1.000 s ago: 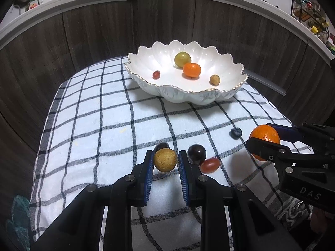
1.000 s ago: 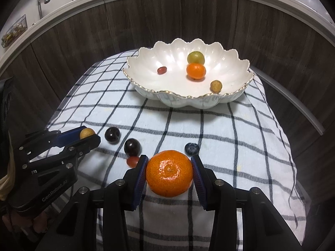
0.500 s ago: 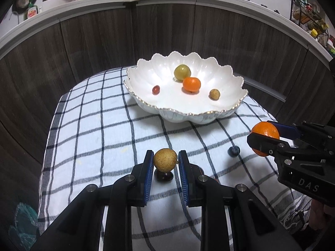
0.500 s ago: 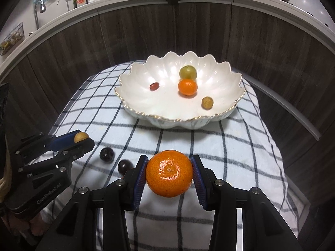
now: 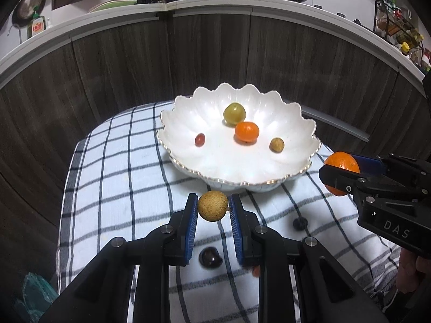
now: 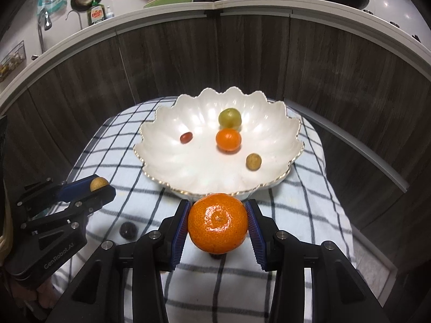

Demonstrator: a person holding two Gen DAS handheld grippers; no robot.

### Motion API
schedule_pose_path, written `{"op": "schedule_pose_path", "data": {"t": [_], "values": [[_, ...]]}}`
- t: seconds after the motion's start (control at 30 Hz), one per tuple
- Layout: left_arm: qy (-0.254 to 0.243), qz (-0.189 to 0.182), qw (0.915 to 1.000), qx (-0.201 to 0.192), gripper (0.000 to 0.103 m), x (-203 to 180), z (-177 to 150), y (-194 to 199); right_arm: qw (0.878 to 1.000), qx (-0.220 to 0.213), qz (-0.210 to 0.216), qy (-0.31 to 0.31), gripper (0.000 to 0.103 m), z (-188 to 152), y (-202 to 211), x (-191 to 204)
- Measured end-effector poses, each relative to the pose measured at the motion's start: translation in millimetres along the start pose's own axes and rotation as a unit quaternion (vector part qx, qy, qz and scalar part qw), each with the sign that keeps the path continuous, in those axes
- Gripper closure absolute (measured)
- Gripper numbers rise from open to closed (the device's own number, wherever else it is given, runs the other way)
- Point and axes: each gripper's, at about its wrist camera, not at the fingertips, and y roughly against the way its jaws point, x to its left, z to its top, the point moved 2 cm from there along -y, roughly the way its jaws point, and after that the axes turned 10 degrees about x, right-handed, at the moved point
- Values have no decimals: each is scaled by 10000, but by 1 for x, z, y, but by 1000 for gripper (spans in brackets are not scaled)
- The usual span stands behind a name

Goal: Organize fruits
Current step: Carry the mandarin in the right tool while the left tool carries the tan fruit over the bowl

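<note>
My left gripper (image 5: 213, 210) is shut on a tan longan (image 5: 212, 205), held above the cloth just short of the white scalloped bowl (image 5: 296, 123). My right gripper (image 6: 217, 223) is shut on a large orange mandarin (image 6: 217, 223), also near the bowl's front rim (image 6: 161, 185). The bowl holds a green fruit (image 5: 234, 113), a small orange (image 5: 246, 132), a red grape (image 5: 200, 139) and a tan longan (image 5: 277, 144). On the cloth lie a dark fruit (image 5: 210, 255), a blueberry (image 5: 300, 223) and a partly hidden red fruit (image 5: 255, 270).
A checked cloth (image 5: 113, 177) covers the small table, which drops off on all sides. Dark wood panels (image 5: 121, 75) stand close behind the bowl, under a white counter ledge (image 5: 113, 21) with kitchenware. The right gripper shows in the left wrist view (image 5: 342, 173).
Both grippers have risen and moved forward toward the bowl with their fruits held. The loose fruits on the cloth have dropped lower in the views.
</note>
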Motion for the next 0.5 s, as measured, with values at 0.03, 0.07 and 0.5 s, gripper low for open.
{"op": "schedule_pose_path", "data": {"t": [0.03, 0.07, 0.5], "values": [[-6, 3, 10000, -12, 79, 0, 4, 0, 10000, -15, -8, -2, 60, 2, 0, -1], [-9, 3, 10000, -19, 79, -1, 6, -1, 10000, -30, -10, -11, 60, 4, 0, -2], [-22, -22, 10000, -68, 79, 1, 41, -13, 9998, -145, -60, -122, 60, 33, -4, -17]]}}
